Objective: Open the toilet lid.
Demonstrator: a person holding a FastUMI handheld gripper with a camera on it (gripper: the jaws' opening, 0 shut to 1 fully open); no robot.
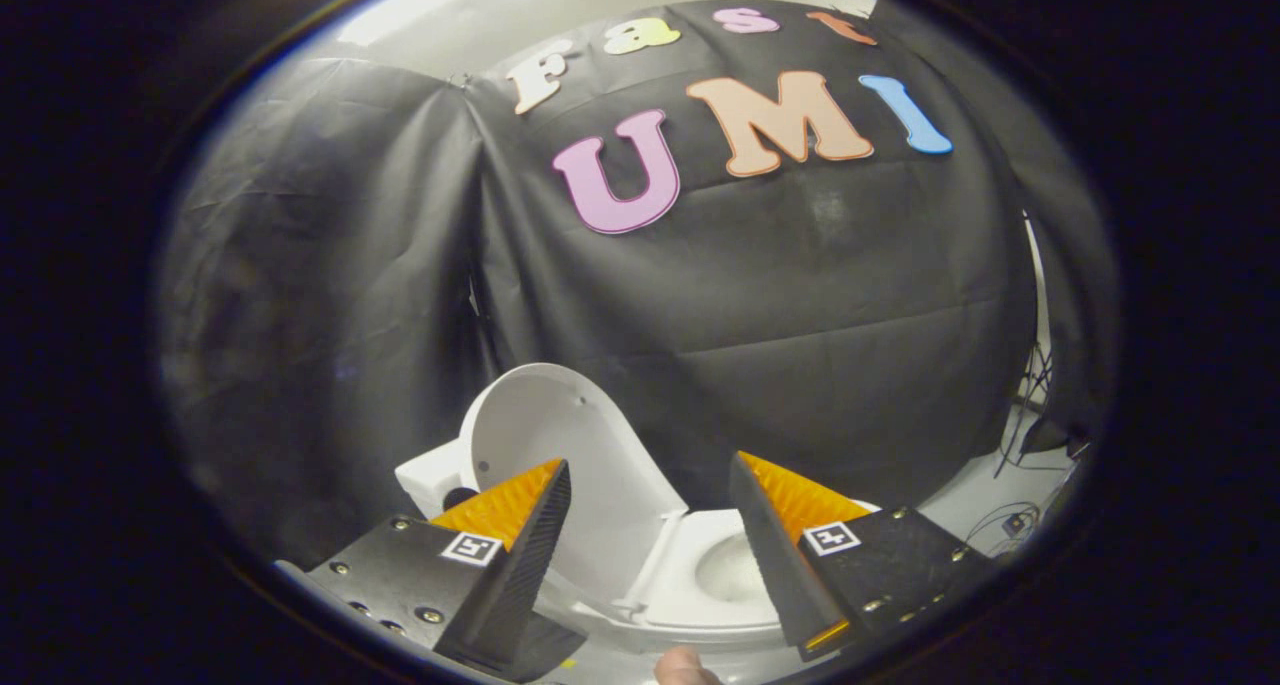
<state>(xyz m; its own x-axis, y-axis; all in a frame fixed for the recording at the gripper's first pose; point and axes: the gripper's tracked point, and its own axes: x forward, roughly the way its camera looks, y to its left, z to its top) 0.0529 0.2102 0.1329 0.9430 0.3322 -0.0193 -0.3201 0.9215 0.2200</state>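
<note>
Nearest the camera, a fingertip [683,667] poked up just below the gap between the fingers; only 1 showed, the rest of the hand hidden. 1 tool [650,485] w/ 2 fingers [525,545], spread wide apart and released, nothing between them pressed on either side. Each finger was wedge-shaped, tapering to a point, w/ a ribbed inner face and a dimpled, studded upper face. Each sat on a flat block w/ small round screws, and each block carried 1 square printed marker, so 2 markers [471,548] in all. The tool pointed slightly down toward the toilet, fingers straddling it w/o touching.

Just ahead of and between the fingers: 1 toilet [640,595], smooth glossy ceramic or plastic, rounded. Its lid [560,435] stood raised, roughly upright and tilted back, oval, inner side facing the tool, w/ a few small bumpers on it. The left finger overlapped the lid's lower edge in view; can't tell if they touched. The seat ring and bowl [725,570] lay open between the fingers, nearer the right one.

Beyond, to the right, a pale floor [975,505] w/ several thin cables [1020,435]; exact count unclear. Farthest back, the cloth wall [780,315], matte, creased, hung in folds.
</note>
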